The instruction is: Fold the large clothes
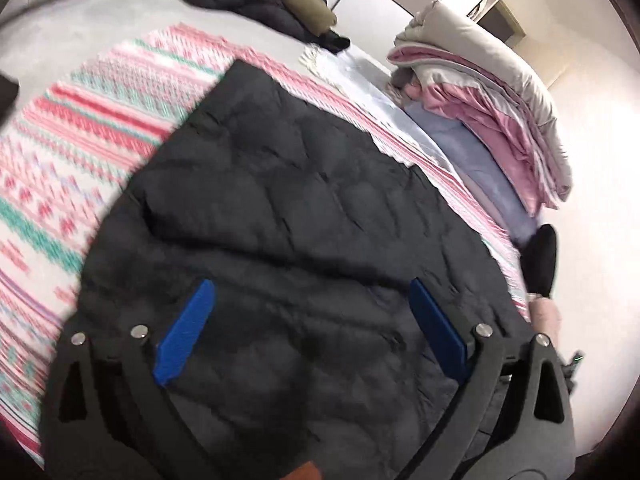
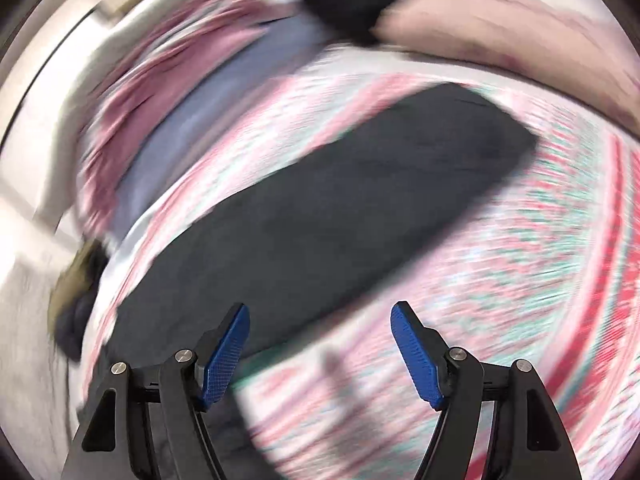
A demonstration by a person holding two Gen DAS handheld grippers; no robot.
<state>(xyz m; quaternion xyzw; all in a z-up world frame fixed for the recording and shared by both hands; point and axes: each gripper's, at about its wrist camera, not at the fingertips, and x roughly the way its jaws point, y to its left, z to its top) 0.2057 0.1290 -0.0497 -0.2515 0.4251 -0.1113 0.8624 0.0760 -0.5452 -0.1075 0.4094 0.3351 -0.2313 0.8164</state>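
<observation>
Jacket: a black quilted jacket (image 1: 288,216) is lying flat on the blanket, filling the middle of the left wrist view; in the right wrist view it (image 2: 320,216) is showing as a long dark slab running from lower left to upper right, heavily blurred.
Left gripper: the left gripper (image 1: 312,332) is hanging over the near part of the jacket with its blue pads (image 1: 188,332) spread wide and nothing sitting between them; whether the pads are touching the fabric cannot be told.
Right gripper: the right gripper (image 2: 320,352) is also standing wide apart and gripping nothing, its left pad (image 2: 226,352) lying over the jacket's near edge, its right pad over the blanket.
Blanket: a pink, white and teal patterned blanket (image 1: 80,152) is spreading under the jacket and showing on its left and far sides.
Bedding: a stack of pink and beige bedding (image 1: 492,112) is sitting to the right, just beyond the blanket's edge, with a pale blue sheet (image 1: 476,164) lying beside it.
Other clothes: a dark garment (image 1: 240,4) and an olive one (image 1: 296,0) are lying together at the far end, well apart from the jacket.
Person: a black sleeve (image 1: 542,260) is showing at the right edge of the left wrist view.
</observation>
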